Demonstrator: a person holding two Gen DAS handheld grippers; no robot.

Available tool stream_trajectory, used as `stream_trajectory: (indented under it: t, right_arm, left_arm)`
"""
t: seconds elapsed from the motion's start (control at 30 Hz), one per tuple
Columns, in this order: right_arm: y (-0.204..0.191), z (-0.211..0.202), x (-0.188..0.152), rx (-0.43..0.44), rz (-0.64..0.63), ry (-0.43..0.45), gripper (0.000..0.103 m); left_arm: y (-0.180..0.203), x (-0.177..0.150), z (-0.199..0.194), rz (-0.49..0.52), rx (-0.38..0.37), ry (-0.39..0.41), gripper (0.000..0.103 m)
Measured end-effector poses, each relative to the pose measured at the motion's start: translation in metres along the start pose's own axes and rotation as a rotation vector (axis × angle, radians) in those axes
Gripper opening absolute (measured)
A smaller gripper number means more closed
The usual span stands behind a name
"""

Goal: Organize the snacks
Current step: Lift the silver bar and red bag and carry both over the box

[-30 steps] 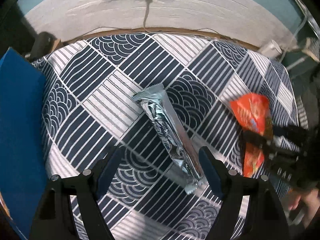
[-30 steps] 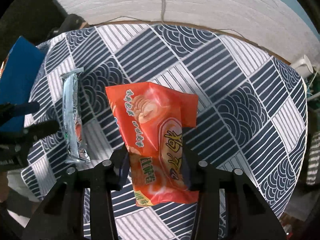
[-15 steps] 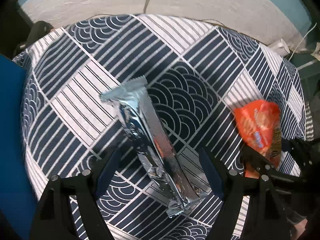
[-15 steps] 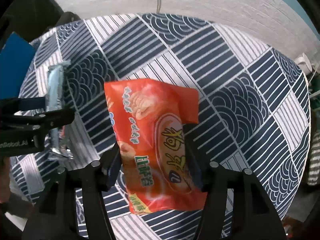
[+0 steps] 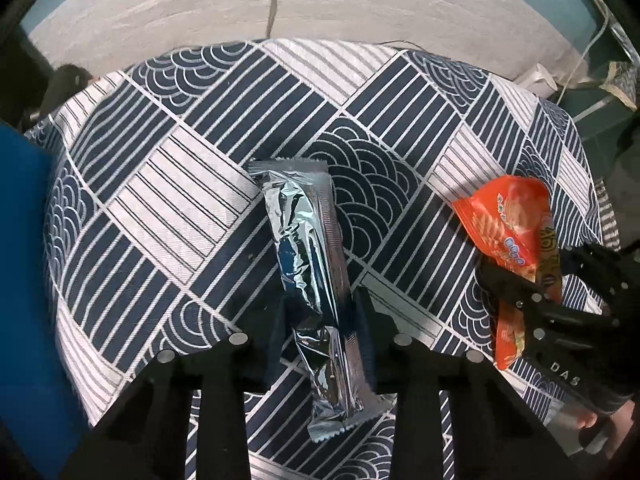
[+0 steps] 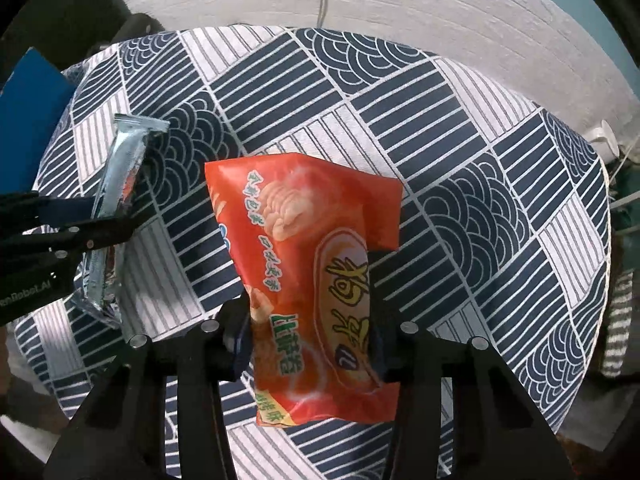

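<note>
- Between the pads of the left gripper [image 5: 320,320], whose jaws have just been closing, sits the silver foil bar [image 5: 308,264], caught across its lower half, its far end toward the wall and its crimped near end poking out below the fingers.
- Judged by its look, the bar is light, fairly stiff along its length and slick in its foil; a hold across the narrow middle suits it better than the flat crimped ends.
- Just to the right, the right gripper [image 6: 308,340] has also just been closing and now pinches the orange snack bag [image 6: 312,280] by its lower half, with the top standing free above the cloth.
- That bag looks soft, puffy and light, its contents probably brittle, so a gentle squeeze at the edges seems wise.
- Both packs hang over the patterned tablecloth [image 5: 192,184], well apart from each other.
- A blue box [image 5: 24,280] stands at the left edge, possibly where the snacks belong.
</note>
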State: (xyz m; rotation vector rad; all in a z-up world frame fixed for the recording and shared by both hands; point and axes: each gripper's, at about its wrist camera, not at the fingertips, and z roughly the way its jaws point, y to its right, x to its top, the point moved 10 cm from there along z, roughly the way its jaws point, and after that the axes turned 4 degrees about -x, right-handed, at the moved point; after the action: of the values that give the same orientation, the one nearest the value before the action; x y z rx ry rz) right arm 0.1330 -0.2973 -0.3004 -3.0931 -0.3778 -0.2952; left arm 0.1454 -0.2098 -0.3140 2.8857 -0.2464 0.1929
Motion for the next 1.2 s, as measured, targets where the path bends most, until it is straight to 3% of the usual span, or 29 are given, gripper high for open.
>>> stream_trajectory:
  t: [0.47, 1.0, 1.2]
  right_arm:
    - [-0.012, -0.065, 0.016, 0.022, 0.014, 0.072, 0.045]
    - [-0.098, -0.128, 0.047, 0.074, -0.106, 0.18, 0.045]
    - [-0.127, -0.142, 0.055, 0.108, -0.137, 0.2, 0.045]
  left_arm:
    - [-0.021, -0.017, -0.063, 0.056, 0.029, 0.099, 0.027]
    - [-0.05, -0.03, -0.151, 0.051, 0.052, 0.254, 0.027]
    - [-0.068, -0.037, -0.184, 0.057, 0.106, 0.313, 0.027]
